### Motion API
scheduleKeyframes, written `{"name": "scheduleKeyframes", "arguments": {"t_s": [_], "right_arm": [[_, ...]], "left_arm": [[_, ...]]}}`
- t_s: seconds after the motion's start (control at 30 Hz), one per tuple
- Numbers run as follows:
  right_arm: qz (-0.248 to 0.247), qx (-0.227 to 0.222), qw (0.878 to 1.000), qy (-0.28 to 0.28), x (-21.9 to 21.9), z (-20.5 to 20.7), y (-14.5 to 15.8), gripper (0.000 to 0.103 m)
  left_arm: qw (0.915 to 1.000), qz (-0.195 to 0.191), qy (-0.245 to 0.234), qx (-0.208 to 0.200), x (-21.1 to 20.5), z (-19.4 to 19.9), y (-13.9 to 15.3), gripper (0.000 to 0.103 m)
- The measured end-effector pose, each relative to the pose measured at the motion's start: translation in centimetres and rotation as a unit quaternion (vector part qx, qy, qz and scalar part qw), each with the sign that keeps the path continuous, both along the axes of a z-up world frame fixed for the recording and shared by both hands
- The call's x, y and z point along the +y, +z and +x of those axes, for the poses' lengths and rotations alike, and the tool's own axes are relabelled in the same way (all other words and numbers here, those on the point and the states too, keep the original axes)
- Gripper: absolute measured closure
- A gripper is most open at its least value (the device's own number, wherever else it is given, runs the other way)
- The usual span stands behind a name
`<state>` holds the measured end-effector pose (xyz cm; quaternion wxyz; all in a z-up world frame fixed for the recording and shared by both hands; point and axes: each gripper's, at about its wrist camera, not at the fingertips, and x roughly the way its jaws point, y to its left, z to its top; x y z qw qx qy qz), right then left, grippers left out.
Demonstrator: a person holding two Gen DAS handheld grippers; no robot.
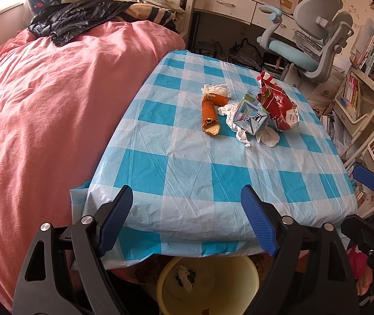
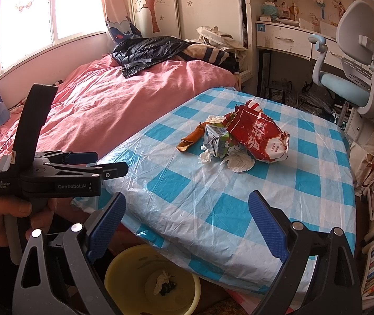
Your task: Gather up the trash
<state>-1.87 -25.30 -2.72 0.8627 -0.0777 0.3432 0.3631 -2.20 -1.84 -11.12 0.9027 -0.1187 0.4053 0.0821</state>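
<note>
Spread wide and empty above the near edge of a table draped in a blue-and-white checked cloth: left gripper and right gripper, neither touching anything. Heaped toward the far right of the tabletop, well apart from both tools: a torn red snack bag, a crushed drink carton, crumpled white tissues and curled orange peel. Tucked below the table's near edge, a yellow bin with a tissue and dark scraps inside. Alongside to the left, a bed under a pink cover; beyond the far right, a grey-and-blue desk chair.
</note>
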Motion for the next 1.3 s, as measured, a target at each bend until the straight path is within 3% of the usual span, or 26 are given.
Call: {"name": "scheduleKeyframes", "arguments": {"t_s": [1.3], "right_arm": [[-0.005, 0.001, 1.000, 0.003, 0.40, -0.40, -0.16, 0.013]], "left_arm": [[1.0000, -0.001, -0.001, 0.003, 0.03, 0.22, -0.02, 0.022]]}}
